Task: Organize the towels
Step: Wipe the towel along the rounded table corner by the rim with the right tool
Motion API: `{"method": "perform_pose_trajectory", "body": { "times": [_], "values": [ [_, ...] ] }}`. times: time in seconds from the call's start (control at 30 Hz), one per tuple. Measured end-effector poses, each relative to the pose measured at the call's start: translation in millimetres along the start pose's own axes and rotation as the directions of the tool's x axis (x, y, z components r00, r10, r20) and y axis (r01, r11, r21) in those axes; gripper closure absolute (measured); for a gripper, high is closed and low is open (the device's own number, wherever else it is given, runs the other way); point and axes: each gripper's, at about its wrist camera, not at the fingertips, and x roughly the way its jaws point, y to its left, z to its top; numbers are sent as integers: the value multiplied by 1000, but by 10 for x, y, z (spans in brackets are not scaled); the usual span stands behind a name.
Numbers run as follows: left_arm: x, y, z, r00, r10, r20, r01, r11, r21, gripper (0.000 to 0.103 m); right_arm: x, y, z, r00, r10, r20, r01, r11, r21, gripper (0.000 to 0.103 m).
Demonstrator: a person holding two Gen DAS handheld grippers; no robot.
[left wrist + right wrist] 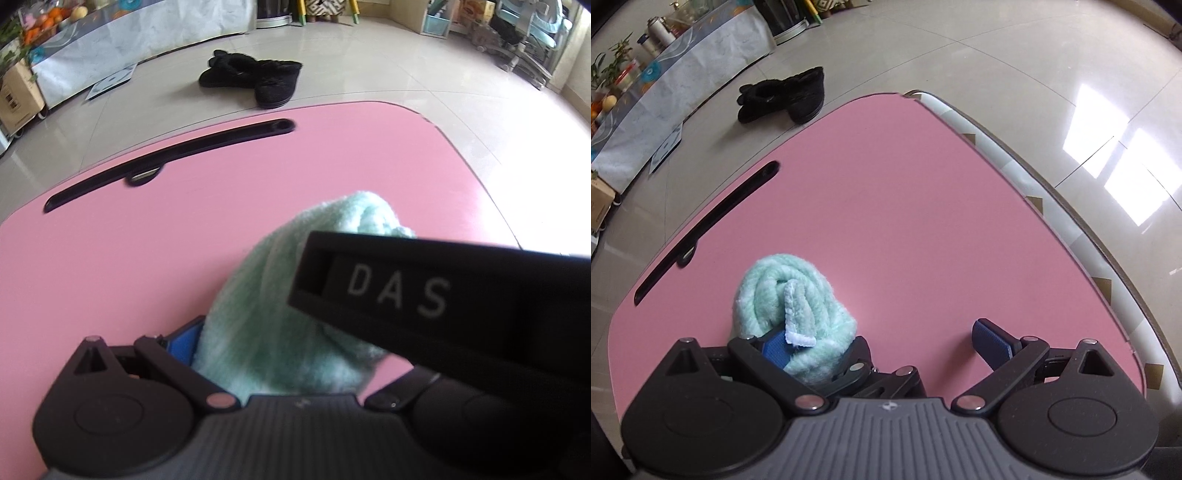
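Where the pale tiled floor (pixel 960 55) fills the far part of both views, a pink tabletop (pixel 886 221) with rounded corners takes up the middle. A dark slot (pixel 166 158) runs along its far-left edge. A pair of black boots (pixel 255 79) lies on the floor beyond the tabletop's far edge, well apart from it.

Right tongs (pixel 882 332): released, jaws standing wide over the near edge of the tabletop. The left pad (pixel 774 349) touches the towel, and the right pad (pixel 991 338) is well apart from it with bare pink surface in between.

Left tongs (pixel 280 332): one blue pad (pixel 183 341) lies against the towel's left side. The other finger is hidden behind a black bar (pixel 424 291) lettered "DAS" that crosses the right of the view. Whether these tongs are clenched on the towel cannot be told.

Towel (pixel 783 295): mint green, rolled into a loose bundle, with a white-edged corner draped over the right tongs' left pad. It sits at the near edge of the tabletop, toward the slot side but apart from the slot. Whether it rests on the surface or is lifted off it cannot be told.
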Motion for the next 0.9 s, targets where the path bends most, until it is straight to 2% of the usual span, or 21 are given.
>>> {"method": "perform_pose_trajectory", "body": {
  "times": [0.9],
  "values": [
    [194,-585,308,997,-77,26,73,987,143,0,-34,-528,325,995,-75,72,62,983,174,6]
  ]
}}
